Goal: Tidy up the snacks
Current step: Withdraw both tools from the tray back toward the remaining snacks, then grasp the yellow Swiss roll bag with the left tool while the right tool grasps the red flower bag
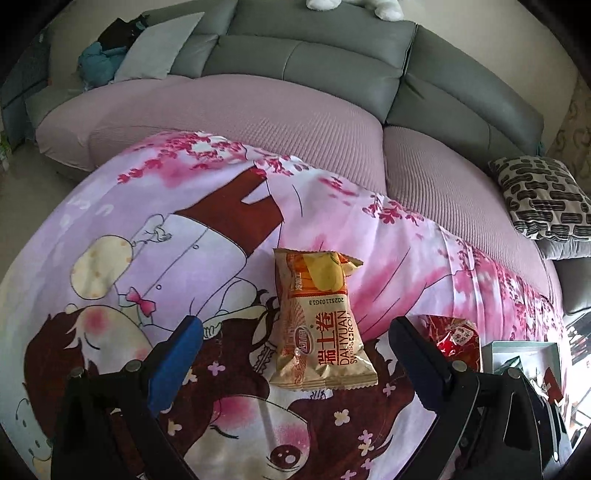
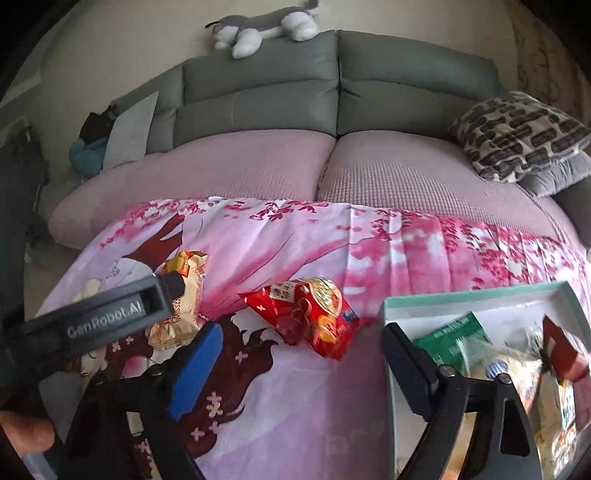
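Note:
A tan Swiss-roll snack packet lies on the pink cartoon cloth, between the open fingers of my left gripper, which is empty. A red snack packet lies to its right. In the right wrist view the red packet lies ahead of my open, empty right gripper. The tan packet is at the left, partly behind the left gripper's body. A pale green box at the right holds several snack packets.
A grey sofa with pink seat covers stands behind the cloth. A patterned cushion lies at the right, a plush toy on the sofa back, and a grey pillow with clothes at the left.

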Available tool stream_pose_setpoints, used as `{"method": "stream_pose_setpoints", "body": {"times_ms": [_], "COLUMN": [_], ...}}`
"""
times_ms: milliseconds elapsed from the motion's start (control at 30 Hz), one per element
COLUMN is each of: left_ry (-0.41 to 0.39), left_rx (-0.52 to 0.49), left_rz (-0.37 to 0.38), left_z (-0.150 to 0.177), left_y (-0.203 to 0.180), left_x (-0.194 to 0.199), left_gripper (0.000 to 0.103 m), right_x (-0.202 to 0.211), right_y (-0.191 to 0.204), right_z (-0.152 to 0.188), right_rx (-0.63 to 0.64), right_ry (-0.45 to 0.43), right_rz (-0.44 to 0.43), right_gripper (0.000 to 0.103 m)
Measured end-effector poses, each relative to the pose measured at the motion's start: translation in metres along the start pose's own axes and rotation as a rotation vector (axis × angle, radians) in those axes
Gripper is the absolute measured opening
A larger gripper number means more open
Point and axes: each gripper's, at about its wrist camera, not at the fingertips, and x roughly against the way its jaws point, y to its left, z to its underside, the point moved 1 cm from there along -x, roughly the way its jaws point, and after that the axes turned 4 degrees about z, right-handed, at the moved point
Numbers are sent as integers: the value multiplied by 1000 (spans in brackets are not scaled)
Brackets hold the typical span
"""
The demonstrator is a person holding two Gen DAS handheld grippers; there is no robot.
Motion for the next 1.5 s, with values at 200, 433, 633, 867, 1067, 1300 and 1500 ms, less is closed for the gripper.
{"method": "stream_pose_setpoints", "body": {"times_ms": [200,433,633,867,1067,1300,1500], "left_ry": [20,57,57,47,7,-33,-58], "left_rx": [4,-3,-30,-28,-30,-52,-78], "left_rz": [14,20,29,28,45,60,81], "left_z": [-1,2,3,4,5,16,28], "left_y": [2,-1,-8,-7,-12,-17,-24], "left_x": [-10,-25,-25,-15,11,44,67], "left_gripper": [99,77,45,37,37,37,37], "right_x": [-21,-39,-40,-28,0,36,67], "right_y": [12,15,8,-4,-7,-6,-15], "right_z": [-2,0,-1,-2,-2,5,17], "right_rx": [47,62,33,-7,-23,-18,-20], "right_ry": [19,34,27,18,-14,-47,-77], "right_rz": [18,58,54,53,38,45,64], "right_gripper": [83,72,60,57,55,55,55]}}
